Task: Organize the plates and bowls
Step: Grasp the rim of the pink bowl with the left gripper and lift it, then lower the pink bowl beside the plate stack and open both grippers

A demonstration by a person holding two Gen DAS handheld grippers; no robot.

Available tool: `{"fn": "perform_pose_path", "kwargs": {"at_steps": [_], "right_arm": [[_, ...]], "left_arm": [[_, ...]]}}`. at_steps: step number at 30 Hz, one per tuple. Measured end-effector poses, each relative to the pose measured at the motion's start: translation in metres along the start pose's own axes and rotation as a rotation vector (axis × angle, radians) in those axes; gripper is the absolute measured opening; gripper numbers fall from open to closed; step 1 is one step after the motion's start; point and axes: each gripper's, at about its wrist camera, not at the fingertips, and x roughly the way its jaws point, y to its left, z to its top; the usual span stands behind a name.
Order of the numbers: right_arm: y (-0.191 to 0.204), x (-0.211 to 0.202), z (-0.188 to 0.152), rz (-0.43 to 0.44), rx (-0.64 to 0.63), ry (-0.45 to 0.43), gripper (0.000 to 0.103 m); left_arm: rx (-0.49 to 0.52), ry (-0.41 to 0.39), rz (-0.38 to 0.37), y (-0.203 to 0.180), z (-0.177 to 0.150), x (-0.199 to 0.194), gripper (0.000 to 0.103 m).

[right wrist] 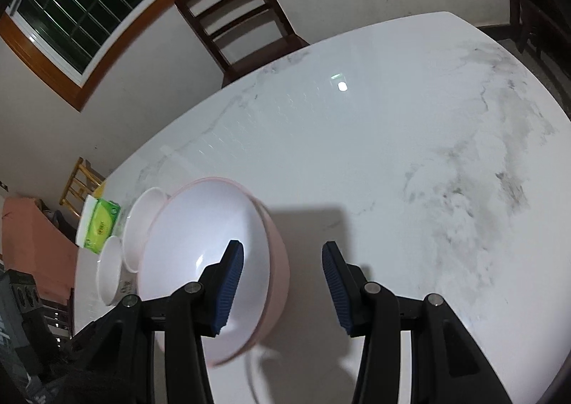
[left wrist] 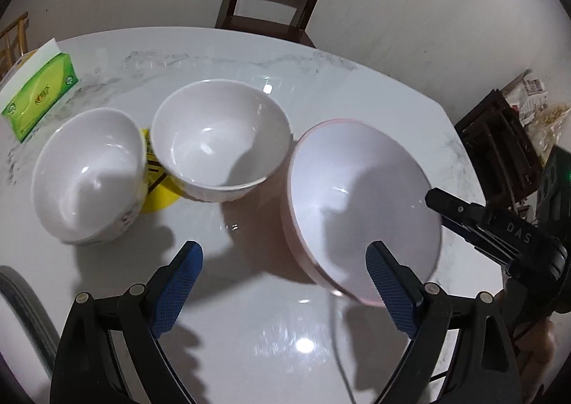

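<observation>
Both tongs [left wrist: 284,288] [right wrist: 282,288] tilted steeply downward

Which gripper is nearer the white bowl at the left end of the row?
Left. The left gripper hovers open beside the white bowl; the right gripper, open, straddles the pink bowl's rim, two bowls away.

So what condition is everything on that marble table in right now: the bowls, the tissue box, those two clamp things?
Large pink plastic bowl: upright, empty, on the table, ungripped.
Middle white ceramic bowl: upright, empty.
Left white ceramic bowl: empty, tipped slightly, partly on a yellow mat.
Green tissue box: a tissue sticking out.
Left gripper: open, holding nothing.
Right gripper: open, holding nothing.
</observation>
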Motion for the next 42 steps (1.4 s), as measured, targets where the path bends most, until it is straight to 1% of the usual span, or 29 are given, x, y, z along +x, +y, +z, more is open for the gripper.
{"fn": "perform_pose_path", "kwargs": {"at_steps": [1, 2, 3, 4, 5, 6, 7, 9, 11, 13, 15, 18, 20, 25, 29, 31, 35, 42], "right_arm": [[0.001, 0.006, 0.002, -0.009, -0.007, 0.010, 0.047], [0.001, 0.013, 0.003, -0.014, -0.016, 0.018, 0.045], [0.002, 0.018, 0.002, -0.011, -0.025, 0.028, 0.026], [0.003, 0.023, 0.000, 0.018, -0.027, 0.054, 0.011], [0.003, 0.023, -0.003, 0.031, -0.023, 0.056, 0.011], [0.007, 0.019, -0.007, 0.021, -0.044, 0.047, 0.011], [0.011, 0.016, -0.011, 0.005, -0.064, 0.042, 0.011], [0.015, 0.006, -0.023, 0.005, -0.072, 0.045, 0.011], [0.017, -0.004, -0.038, 0.022, -0.076, 0.058, 0.012], [0.017, -0.012, -0.055, 0.057, -0.061, 0.084, 0.012], [0.023, -0.022, -0.076, 0.099, -0.056, 0.109, 0.012], [0.037, -0.033, -0.103, 0.120, -0.074, 0.123, 0.012], [0.050, -0.040, -0.123, 0.127, -0.094, 0.128, 0.012], [0.066, -0.049, -0.162, 0.152, -0.095, 0.158, 0.013], [0.071, -0.045, -0.185, 0.173, -0.074, 0.188, 0.013], [0.074, -0.042, -0.192, 0.171, -0.083, 0.197, 0.013], [0.082, -0.040, -0.201, 0.158, -0.092, 0.207, 0.013], [0.086, -0.037, -0.201, 0.144, -0.092, 0.213, 0.013]], "left_arm": [[-0.003, 0.006, -0.005, 0.000, 0.001, 0.005, 0.089], [-0.004, 0.009, -0.003, -0.001, 0.001, 0.009, 0.083], [0.003, 0.014, 0.001, -0.003, 0.002, 0.014, 0.066], [0.017, 0.034, 0.005, -0.006, 0.003, 0.021, 0.054], [0.028, 0.062, -0.010, -0.006, 0.004, 0.027, 0.030], [0.027, 0.089, -0.028, -0.007, 0.004, 0.031, 0.022], [0.028, 0.088, -0.005, -0.007, 0.003, 0.032, 0.019], [0.040, 0.079, 0.030, -0.005, -0.003, 0.029, 0.013], [0.014, 0.079, 0.009, 0.004, -0.011, 0.017, 0.011], [0.023, 0.069, 0.006, 0.008, -0.020, 0.001, 0.011], [0.044, 0.049, 0.012, 0.014, -0.036, -0.021, 0.012], [0.057, 0.043, 0.016, 0.031, -0.063, -0.050, 0.013], [0.045, 0.049, 0.014, 0.040, -0.079, -0.064, 0.013], [0.032, 0.062, 0.021, 0.063, -0.112, -0.089, 0.014], [0.042, 0.075, 0.033, 0.078, -0.132, -0.100, 0.014], [0.038, 0.082, 0.033, 0.086, -0.142, -0.103, 0.014], [0.025, 0.086, 0.028, 0.097, -0.149, -0.102, 0.014], [0.021, 0.080, 0.028, 0.105, -0.147, -0.098, 0.014]]}}
